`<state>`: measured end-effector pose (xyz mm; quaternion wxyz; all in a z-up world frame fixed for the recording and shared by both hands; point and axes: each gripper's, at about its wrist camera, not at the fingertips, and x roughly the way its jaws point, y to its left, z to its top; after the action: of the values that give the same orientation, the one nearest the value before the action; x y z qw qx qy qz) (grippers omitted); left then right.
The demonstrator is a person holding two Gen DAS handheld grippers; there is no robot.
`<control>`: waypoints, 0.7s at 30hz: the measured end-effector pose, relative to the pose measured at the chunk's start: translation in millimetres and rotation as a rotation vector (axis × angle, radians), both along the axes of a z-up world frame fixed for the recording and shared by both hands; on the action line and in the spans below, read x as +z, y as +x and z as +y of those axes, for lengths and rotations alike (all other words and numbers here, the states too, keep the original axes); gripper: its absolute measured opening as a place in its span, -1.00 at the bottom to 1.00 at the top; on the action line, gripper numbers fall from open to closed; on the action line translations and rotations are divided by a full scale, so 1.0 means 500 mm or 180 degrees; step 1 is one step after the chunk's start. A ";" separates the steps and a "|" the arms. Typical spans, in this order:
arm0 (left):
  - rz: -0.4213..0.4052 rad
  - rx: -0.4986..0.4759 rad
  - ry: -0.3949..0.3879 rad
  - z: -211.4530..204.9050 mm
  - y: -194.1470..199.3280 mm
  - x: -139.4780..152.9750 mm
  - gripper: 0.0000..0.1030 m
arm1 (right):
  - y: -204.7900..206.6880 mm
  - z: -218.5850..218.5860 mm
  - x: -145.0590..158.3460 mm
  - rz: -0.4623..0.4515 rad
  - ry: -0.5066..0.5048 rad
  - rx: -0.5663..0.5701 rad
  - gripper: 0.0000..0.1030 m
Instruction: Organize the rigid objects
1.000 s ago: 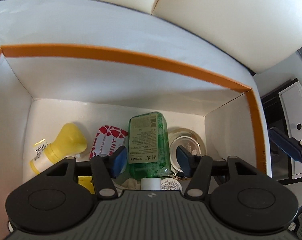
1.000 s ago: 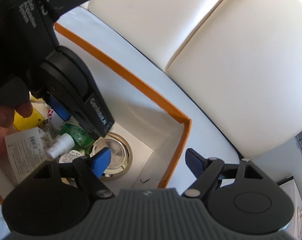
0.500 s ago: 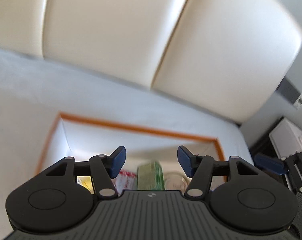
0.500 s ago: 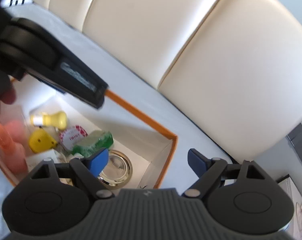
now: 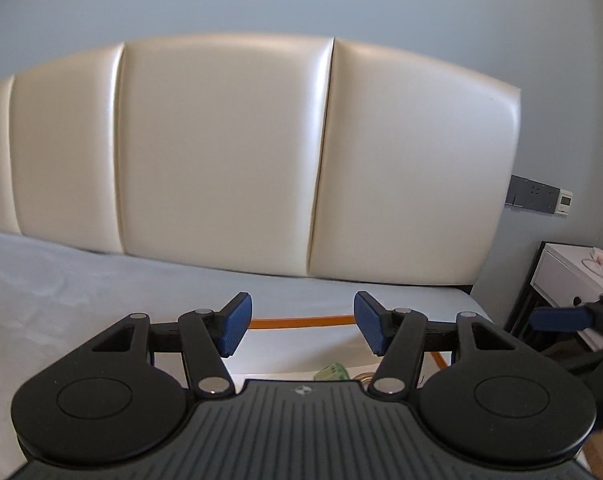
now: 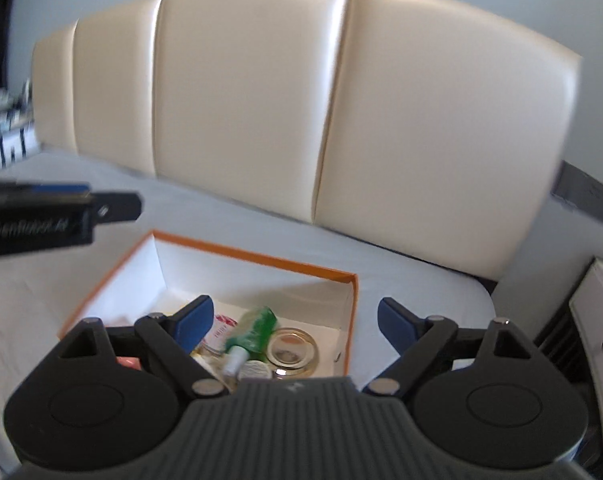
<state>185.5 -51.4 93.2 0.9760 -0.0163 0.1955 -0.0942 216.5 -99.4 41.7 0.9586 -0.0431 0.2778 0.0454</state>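
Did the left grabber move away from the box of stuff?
Yes. The left gripper rose and tilted up: the orange-rimmed box, which filled its view before, now peeks low behind its fingers, with the headboard filling the frame.

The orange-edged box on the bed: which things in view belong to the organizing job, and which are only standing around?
Part of the job:
- orange-edged box
- green bottle, lying inside the box
- glass jar, inside the box
- left gripper, nothing between its fingers
- right gripper, jaws opening, nothing held

Only around:
- cream headboard
- bed sheet
- white nightstand

Bright soft daylight; sheen on headboard (image 5: 221, 152); right view motion-blurred; fisheye bends edges, dark corners.
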 end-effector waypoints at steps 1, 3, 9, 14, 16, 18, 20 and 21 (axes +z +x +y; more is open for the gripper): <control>-0.0014 0.0005 -0.0002 0.001 -0.018 0.002 0.35 | -0.019 -0.002 0.003 -0.0060 0.0090 -0.0040 0.77; -0.0049 0.0010 -0.0004 0.011 -0.052 0.000 0.35 | -0.053 0.000 0.006 -0.0146 0.0259 -0.0103 0.78; -0.0166 0.0218 0.0198 0.033 -0.148 -0.017 0.46 | -0.149 0.020 -0.007 -0.0359 0.0449 -0.0318 0.81; -0.0104 0.0440 0.0371 0.025 -0.194 -0.053 0.71 | -0.210 0.044 -0.043 -0.0412 0.0367 -0.0519 0.88; -0.0104 0.0547 0.0511 0.013 -0.204 -0.071 0.77 | -0.229 0.049 -0.057 -0.0377 0.0434 -0.0558 0.88; -0.0074 0.0578 0.0646 0.001 -0.211 -0.090 0.82 | -0.238 0.056 -0.075 -0.0333 0.0453 -0.0590 0.88; 0.0004 0.0616 0.0666 -0.004 -0.218 -0.107 0.82 | -0.243 0.062 -0.096 -0.0295 0.0425 -0.0614 0.89; 0.0068 0.0629 0.0648 -0.004 -0.219 -0.116 0.83 | -0.245 0.065 -0.107 -0.0270 0.0393 -0.0634 0.89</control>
<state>76.3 -53.5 35.4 0.9750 0.0627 0.2119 0.0229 94.2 -66.6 -11.9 0.9701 0.0420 0.2365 -0.0349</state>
